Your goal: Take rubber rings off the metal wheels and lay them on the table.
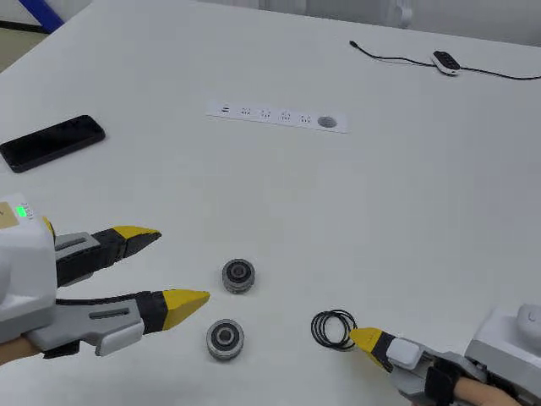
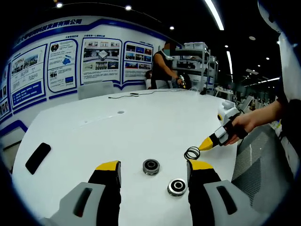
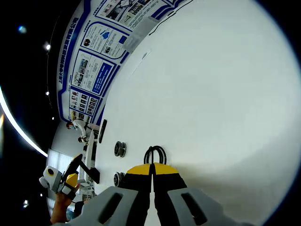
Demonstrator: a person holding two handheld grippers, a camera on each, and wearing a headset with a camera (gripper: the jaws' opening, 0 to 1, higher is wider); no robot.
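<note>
On a white desk (image 1: 406,194), at the lower centre of the head view, two small metal wheels lie flat. The upper wheel (image 1: 238,276) sits just above the lower wheel (image 1: 225,338), close to it but apart. To their right a small bunch of black rubber rings (image 1: 334,328) lies on the desk, off both wheels.

The right gripper (image 1: 368,340) enters from the lower right corner with its yellow-tipped jaws pressed together. The tip touches the right edge of the rings. In the right gripper view the jaws meet with no gap and the rings lie just beyond the tips. Whether a ring is pinched there cannot be told.

The left gripper (image 1: 165,266) reaches in from the lower left, its jaws spread wide and holding nothing, with the tips just left of the wheels. In the left gripper view both wheels show in the gap between the two yellow tips, the rings to their upper right.

A black phone (image 1: 52,141) lies at the left edge of the head view. A white power strip (image 1: 277,116) is at upper centre, and a black cable (image 1: 389,57) runs to a small dark device (image 1: 445,61) at upper right.
</note>
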